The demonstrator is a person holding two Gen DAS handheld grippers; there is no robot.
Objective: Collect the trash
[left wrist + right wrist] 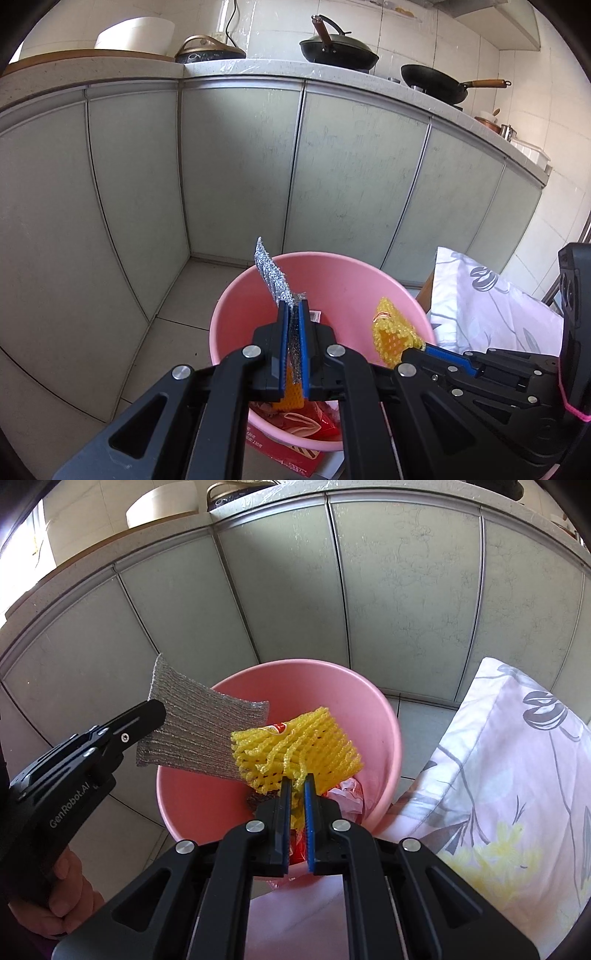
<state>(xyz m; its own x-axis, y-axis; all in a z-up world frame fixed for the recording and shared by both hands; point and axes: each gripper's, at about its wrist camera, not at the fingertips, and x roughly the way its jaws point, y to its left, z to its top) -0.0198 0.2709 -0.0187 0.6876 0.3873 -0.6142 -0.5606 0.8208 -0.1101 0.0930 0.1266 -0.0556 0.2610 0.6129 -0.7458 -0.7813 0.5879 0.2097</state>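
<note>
Left gripper (293,314): you clamped the silver mesh pad (192,731) above the pink bucket (369,701)
Right gripper (298,786): you gripped the yellow foam net (295,749), frame centre

Daylight floods both views from the upper left, blowing out the corner beside the white round container (162,507). The pale grey-green cabinet doors (236,162) bow strongly under fisheye distortion, and black vignette rings the frames. Focus stays sharp; shadows are soft.
</note>
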